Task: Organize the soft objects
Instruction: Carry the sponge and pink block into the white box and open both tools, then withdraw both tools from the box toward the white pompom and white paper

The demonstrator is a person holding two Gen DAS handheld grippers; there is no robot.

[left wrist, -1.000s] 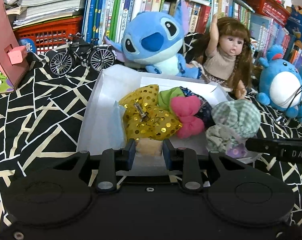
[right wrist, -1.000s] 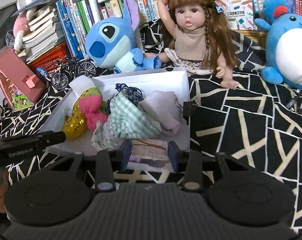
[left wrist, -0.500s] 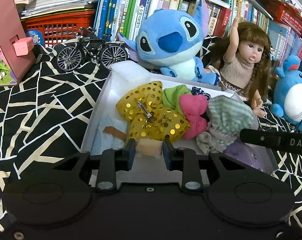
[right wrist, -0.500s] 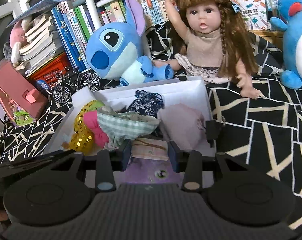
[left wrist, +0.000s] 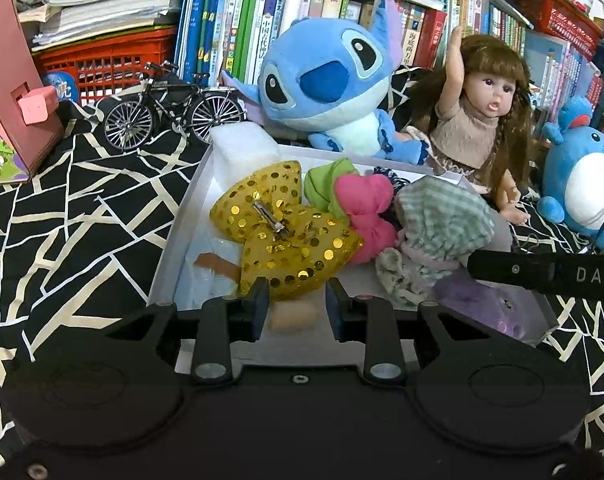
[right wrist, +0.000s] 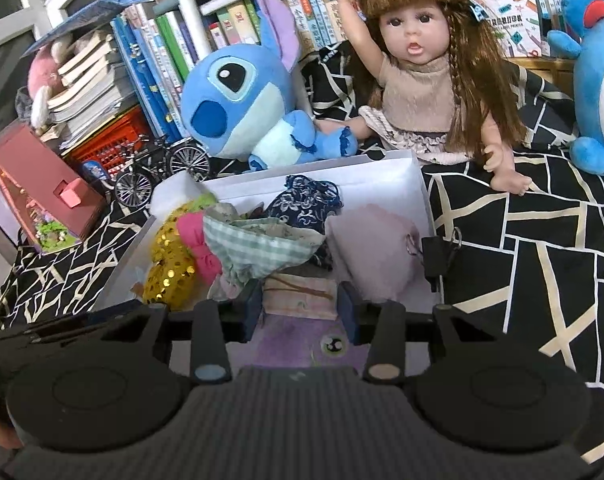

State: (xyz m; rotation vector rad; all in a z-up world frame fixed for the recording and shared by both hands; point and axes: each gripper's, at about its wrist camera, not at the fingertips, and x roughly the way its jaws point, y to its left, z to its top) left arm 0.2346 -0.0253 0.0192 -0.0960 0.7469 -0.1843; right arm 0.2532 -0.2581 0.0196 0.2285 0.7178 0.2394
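At the centre of both frames, a white box (left wrist: 170,240) full of soft pieces sits on the black-and-white cloth (left wrist: 70,216).

In the left view's lower middle, the left gripper (left wrist: 296,304) is opening, a beige block loose between its jaws, touching neither pad, below the gold sequin bow (left wrist: 286,236). In the right view the right gripper (right wrist: 300,306) is also opening around a pale striped bundle (right wrist: 300,296), under the green checked cloth (right wrist: 258,244); pad contact is unclear.

A black cloth with cream lines (left wrist: 74,216) carries a white box (left wrist: 182,216), toy bicycle (left wrist: 170,108), plush toys and a doll (left wrist: 477,128).
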